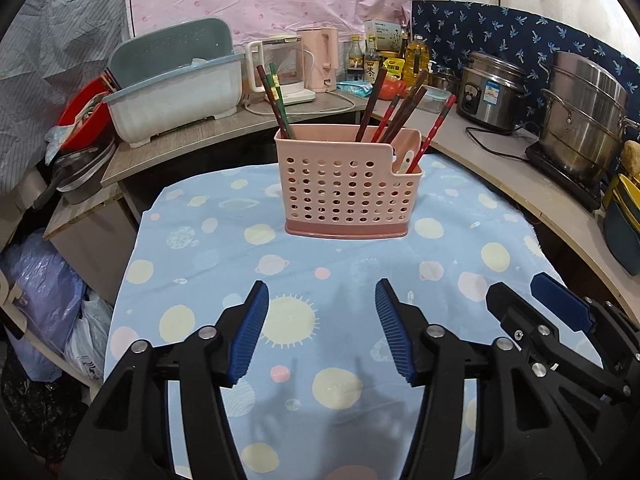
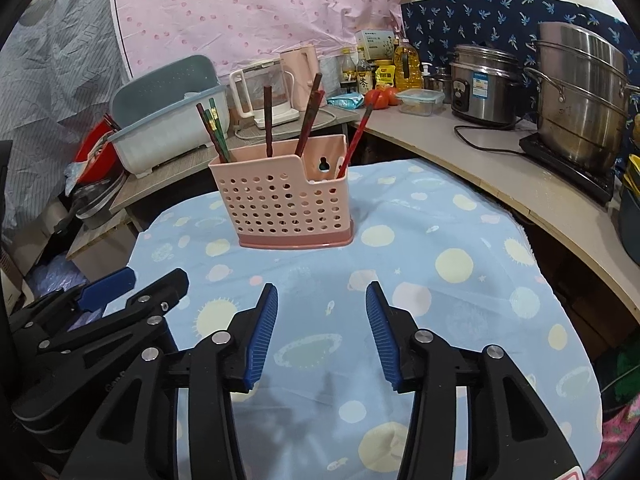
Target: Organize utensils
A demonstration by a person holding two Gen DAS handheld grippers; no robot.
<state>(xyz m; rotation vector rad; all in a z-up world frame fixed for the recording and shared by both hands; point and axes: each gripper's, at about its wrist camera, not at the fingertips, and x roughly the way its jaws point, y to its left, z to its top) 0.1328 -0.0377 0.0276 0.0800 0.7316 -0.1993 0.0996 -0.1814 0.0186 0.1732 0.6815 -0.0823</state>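
Observation:
A pink perforated utensil holder [image 1: 347,192] [image 2: 285,204] stands upright on a table with a blue planet-print cloth [image 1: 304,280] [image 2: 440,280]. Several dark red and green chopsticks [image 1: 394,114] [image 2: 309,118] stick up out of it, and a white spoon [image 1: 405,162] rests in its low right compartment. My left gripper [image 1: 322,300] hangs open over the cloth in front of the holder, nothing between its blue pads. My right gripper [image 2: 322,300] [image 1: 524,292] is close beside it on the right, also open and holding nothing.
A light blue dish rack [image 1: 176,92] [image 2: 168,120] sits on the shelf at back left. White and pink kettles [image 1: 296,68], bottles and tomatoes line the back. A rice cooker [image 2: 486,84] and a steel steamer pot [image 2: 580,92] stand on the right counter.

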